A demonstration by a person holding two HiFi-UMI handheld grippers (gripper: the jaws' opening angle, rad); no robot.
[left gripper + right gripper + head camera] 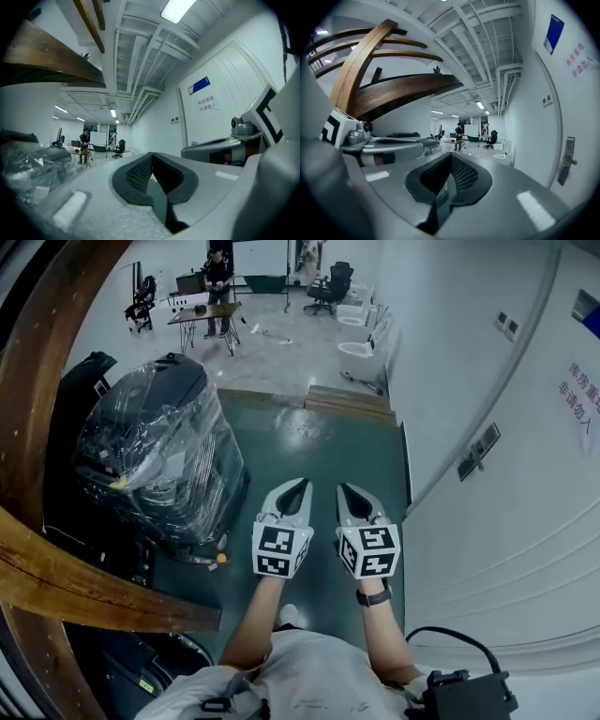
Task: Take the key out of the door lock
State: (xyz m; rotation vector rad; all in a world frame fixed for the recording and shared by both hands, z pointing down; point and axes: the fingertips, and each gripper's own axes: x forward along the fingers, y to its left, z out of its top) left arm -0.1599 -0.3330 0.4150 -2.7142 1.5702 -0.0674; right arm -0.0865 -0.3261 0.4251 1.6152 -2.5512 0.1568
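Note:
The white door (525,484) fills the right side of the head view, with its handle and lock plate (478,452) partway up. That metal handle (566,161) also shows at the right edge of the right gripper view. No key can be made out at this size. My left gripper (298,487) and right gripper (348,491) hang side by side over the green floor, left of the door and well short of the handle. Both are shut with nothing between the jaws. In their own views the left gripper (151,157) and right gripper (450,157) point down the room.
A black machine wrapped in clear plastic (155,446) stands close on the left, under curved wooden beams (66,582). Wooden planks (347,401) lie across the floor ahead. Farther off are a table (206,313) with a person beside it, an office chair (333,282) and white fixtures (361,345).

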